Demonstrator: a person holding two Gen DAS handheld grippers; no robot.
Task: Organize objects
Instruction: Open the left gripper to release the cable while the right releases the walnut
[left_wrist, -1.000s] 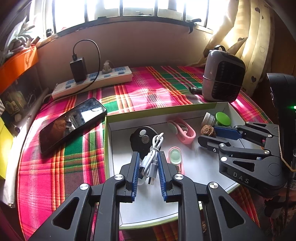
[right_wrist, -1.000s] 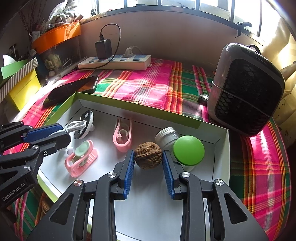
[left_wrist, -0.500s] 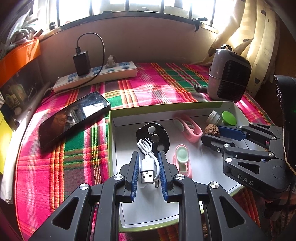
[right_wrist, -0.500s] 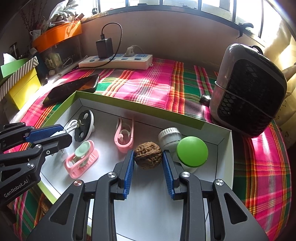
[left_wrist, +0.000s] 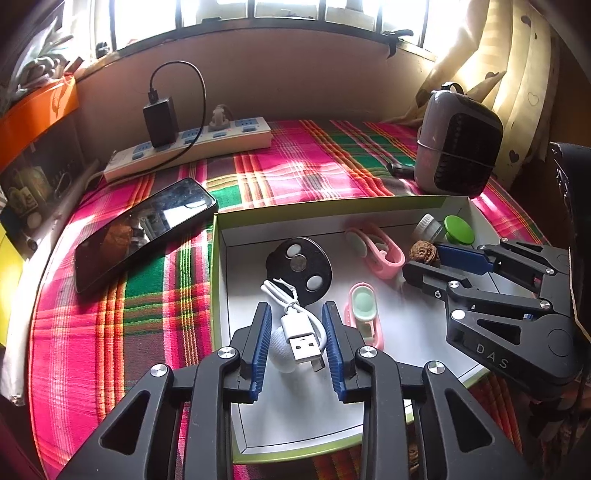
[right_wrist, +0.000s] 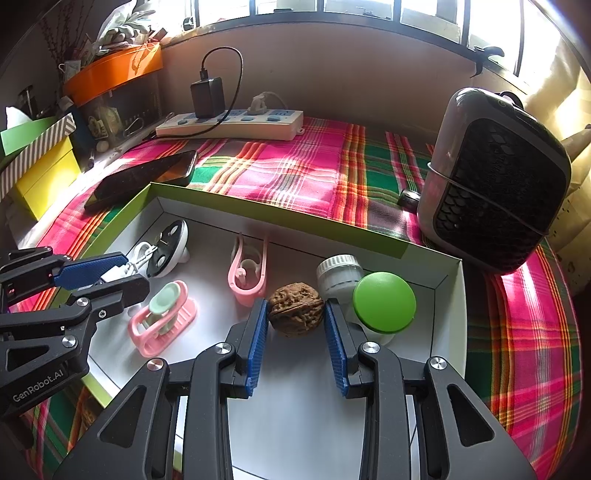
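A green-rimmed white box (left_wrist: 218, 258) (right_wrist: 454, 314) lies on the plaid cloth. My left gripper (left_wrist: 297, 325) has its jaws apart around a white USB cable (left_wrist: 301, 332) that lies on the box floor over a white round thing. My right gripper (right_wrist: 295, 321) has its blue pads against a brown walnut (right_wrist: 295, 308) (left_wrist: 424, 252) resting on the box floor. In the box also lie a black disc (left_wrist: 299, 269), two pink clips (left_wrist: 376, 249) (right_wrist: 162, 317), a small jar (right_wrist: 338, 275) and a green cap (right_wrist: 384, 301).
A black phone (left_wrist: 144, 236) lies left of the box. A white power strip (left_wrist: 192, 147) with a black charger sits at the back. A grey heater (right_wrist: 495, 177) stands at the back right. An orange box (right_wrist: 114, 70) and a yellow box (right_wrist: 40, 177) are at the left.
My left gripper lowered the cable onto the box floor and opened, letting it go. My right gripper stayed on the walnut.
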